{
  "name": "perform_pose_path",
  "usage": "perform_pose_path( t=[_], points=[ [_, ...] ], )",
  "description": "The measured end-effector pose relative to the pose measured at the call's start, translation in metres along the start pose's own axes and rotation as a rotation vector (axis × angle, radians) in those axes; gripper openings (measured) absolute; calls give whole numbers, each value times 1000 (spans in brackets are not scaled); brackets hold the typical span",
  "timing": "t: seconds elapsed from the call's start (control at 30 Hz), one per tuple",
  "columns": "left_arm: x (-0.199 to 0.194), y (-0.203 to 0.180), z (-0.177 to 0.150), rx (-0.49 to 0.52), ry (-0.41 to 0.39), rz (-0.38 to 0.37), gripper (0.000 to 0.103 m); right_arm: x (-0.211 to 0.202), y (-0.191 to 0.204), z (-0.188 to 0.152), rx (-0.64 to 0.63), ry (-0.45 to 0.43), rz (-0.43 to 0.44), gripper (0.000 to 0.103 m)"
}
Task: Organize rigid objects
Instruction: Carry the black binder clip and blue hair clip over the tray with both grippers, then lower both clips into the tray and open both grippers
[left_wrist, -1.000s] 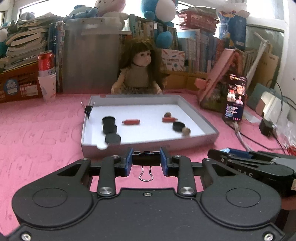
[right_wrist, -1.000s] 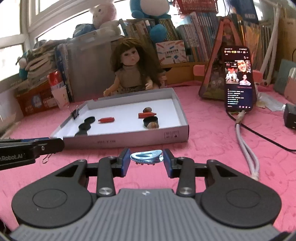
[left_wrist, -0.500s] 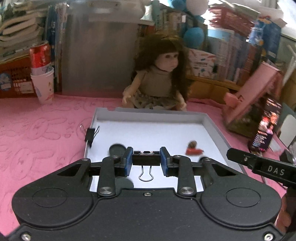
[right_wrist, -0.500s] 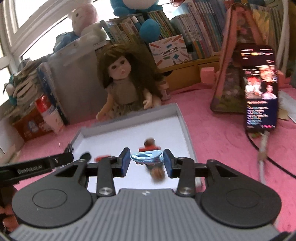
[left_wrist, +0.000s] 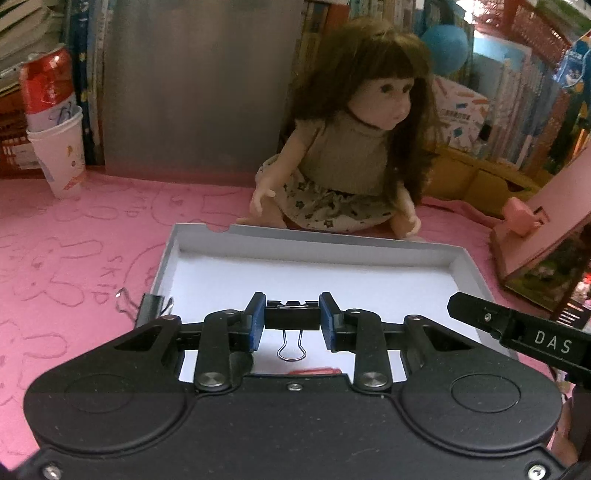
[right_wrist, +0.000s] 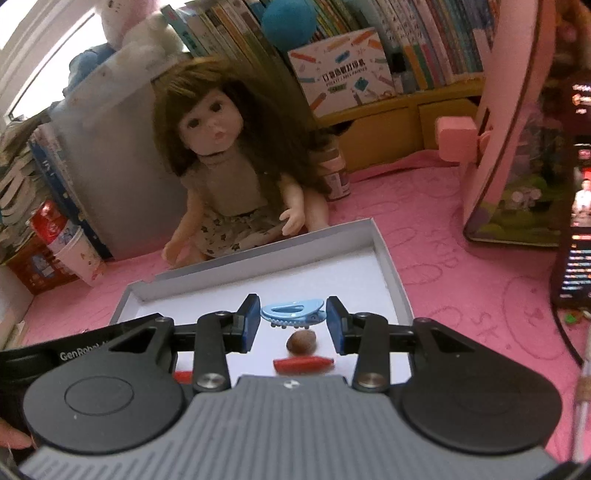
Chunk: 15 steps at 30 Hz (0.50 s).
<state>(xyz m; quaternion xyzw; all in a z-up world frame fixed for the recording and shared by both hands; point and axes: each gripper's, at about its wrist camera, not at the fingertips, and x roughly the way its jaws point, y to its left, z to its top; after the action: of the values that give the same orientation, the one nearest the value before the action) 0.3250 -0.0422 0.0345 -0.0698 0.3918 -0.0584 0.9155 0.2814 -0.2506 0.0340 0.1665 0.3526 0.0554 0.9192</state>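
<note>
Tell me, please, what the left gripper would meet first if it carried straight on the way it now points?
Probably the far wall of the white tray, with the doll sitting just behind it. The left gripper, shut on a black binder clip, points across the tray; depth is uncertain.

binder clip: black, silver handles
hair clip: light blue
tray: white
tablecloth: pink, bunny outlines
can: red
</note>
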Motion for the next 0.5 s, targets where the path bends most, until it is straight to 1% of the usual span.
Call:
perform_pose_path(
  t=[0.23,0.3,0.5],
  points=[
    [28,-3,-4,4,35,13,29,29,-5,2,-6,30,-30,44],
    [32,-4,-6,9,43,14,29,33,-4,2,-16,34,-36,44],
    [35,-8,-7,38,31,25,29,43,0,3,-43,56,-57,44]
  ],
)
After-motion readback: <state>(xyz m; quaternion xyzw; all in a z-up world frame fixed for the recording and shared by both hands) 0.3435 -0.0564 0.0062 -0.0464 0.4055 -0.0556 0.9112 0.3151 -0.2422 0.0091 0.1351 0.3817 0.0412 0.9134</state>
